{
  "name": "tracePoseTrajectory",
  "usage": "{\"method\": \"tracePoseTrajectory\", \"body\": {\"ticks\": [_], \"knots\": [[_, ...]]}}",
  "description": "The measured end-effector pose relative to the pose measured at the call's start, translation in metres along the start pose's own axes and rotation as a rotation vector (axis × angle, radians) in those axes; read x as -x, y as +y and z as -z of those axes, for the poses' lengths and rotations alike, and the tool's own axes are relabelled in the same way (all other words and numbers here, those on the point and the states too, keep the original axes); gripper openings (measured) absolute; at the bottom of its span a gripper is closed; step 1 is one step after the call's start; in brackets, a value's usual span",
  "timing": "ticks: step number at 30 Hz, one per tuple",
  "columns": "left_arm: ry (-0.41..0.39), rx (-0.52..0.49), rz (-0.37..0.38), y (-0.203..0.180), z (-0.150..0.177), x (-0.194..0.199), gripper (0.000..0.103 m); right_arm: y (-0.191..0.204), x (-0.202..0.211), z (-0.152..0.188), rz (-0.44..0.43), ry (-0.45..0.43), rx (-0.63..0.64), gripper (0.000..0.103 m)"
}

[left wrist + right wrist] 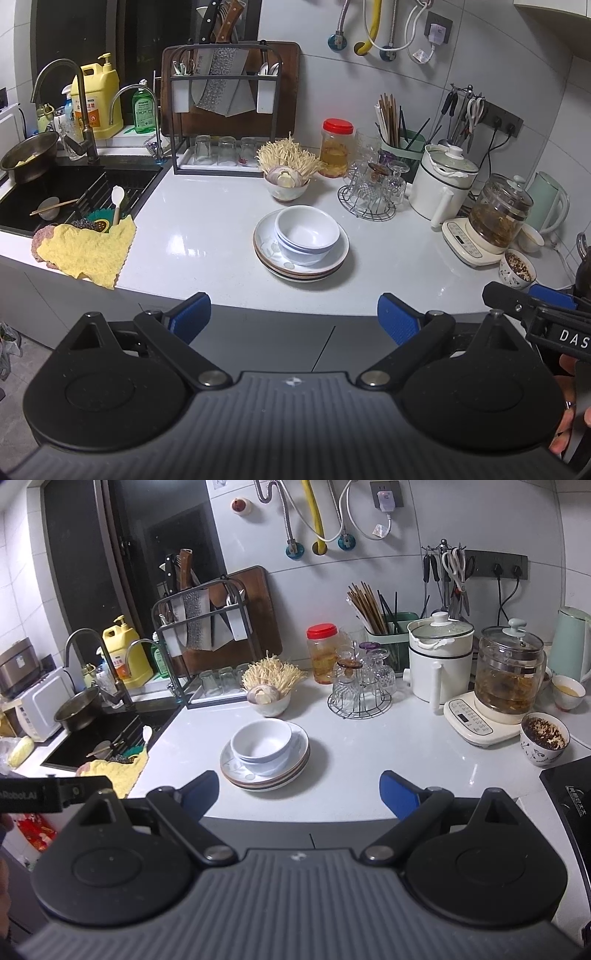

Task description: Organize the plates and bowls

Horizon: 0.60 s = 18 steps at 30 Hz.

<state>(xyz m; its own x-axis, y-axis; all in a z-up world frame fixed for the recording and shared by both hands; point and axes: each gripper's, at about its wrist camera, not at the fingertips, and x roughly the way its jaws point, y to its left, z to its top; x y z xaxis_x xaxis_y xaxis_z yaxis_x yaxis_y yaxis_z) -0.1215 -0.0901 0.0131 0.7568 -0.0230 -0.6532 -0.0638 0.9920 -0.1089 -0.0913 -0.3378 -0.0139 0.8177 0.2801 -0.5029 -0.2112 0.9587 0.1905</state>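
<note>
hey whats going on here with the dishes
A person holds a two-finger gripper in each hand at a kitchen counter. Both the left gripper and the right gripper are open, empty and held back at the counter's front edge. Ahead of them sit nested white bowls on a stack of plates, touched by neither gripper. A bowl of mushrooms stands behind the stack. It looks like nothing has been picked up yet.

— Any lettering you can read?
— White "DAS" on the right gripper [554,334] body, cut off by the frame edge.
— And from the right wrist?
— "Robot.AI" on the left gripper [29,795] body. The yellow jug [96,98] label is too blurred to read.
</note>
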Motion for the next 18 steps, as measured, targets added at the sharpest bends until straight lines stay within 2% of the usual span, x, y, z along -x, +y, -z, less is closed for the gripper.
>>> {"method": "tracePoseTrajectory", "body": {"ticks": [8, 18], "knots": [[0.001, -0.011, 0.003, -0.0012, 0.0021, 0.0018, 0.099, 0.0021, -0.0004, 0.0027, -0.011, 0.016, -0.009, 0.095], [0.001, -0.008, 0.015, -0.0036, 0.0045, 0.0033, 0.099, 0.0035, 0.0047, 0.0007, -0.003, -0.007, -0.007, 0.095]]}}
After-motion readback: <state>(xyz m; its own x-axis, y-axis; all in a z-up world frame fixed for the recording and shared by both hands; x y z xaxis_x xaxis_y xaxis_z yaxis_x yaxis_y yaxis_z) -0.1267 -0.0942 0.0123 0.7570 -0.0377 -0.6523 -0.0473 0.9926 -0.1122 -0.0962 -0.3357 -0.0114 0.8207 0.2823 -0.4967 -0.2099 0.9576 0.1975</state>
